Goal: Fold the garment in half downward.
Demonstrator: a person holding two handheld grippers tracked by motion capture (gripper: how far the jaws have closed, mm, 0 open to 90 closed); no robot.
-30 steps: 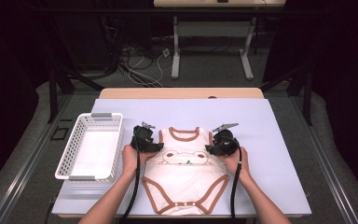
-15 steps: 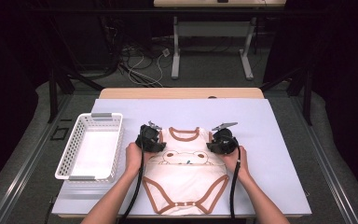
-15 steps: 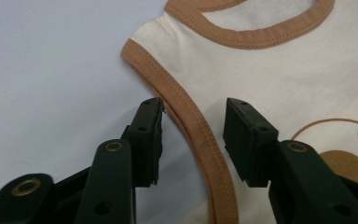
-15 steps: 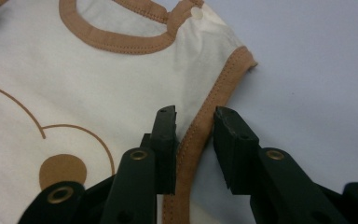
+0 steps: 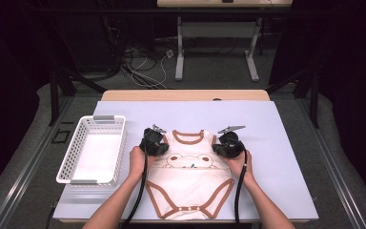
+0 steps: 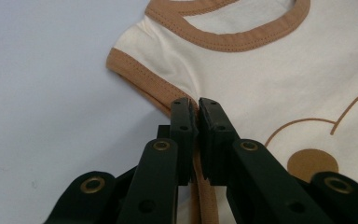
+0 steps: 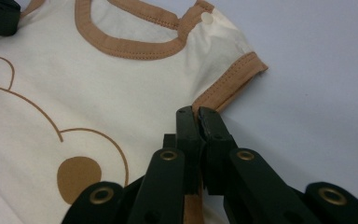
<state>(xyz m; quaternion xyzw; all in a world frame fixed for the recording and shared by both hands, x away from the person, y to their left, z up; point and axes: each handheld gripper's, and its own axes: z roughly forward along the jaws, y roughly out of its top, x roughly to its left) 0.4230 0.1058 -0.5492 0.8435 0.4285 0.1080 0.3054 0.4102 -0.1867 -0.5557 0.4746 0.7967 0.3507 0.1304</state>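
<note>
A cream baby bodysuit [image 5: 190,183] with brown trim and a bear print lies flat on the table, neck opening away from me. My left gripper [image 5: 153,141] sits at its left armpit. In the left gripper view the jaws [image 6: 193,105] have just been closing and now pinch the brown-edged side seam of the bodysuit [image 6: 270,79] just below the sleeve. My right gripper [image 5: 229,143] mirrors it at the right armpit. Its jaws [image 7: 195,112] have also just closed, with the trim of the bodysuit [image 7: 112,88] between them.
A white plastic basket [image 5: 69,160] stands on the left part of the pale table [image 5: 281,143], with nothing visible in it. Bare table surface stretches beyond the garment and to its right. A second table's legs and cables lie on the floor behind.
The left gripper has edged slightly right, onto the bodysuit's sleeve edge. The right hand has held still.
</note>
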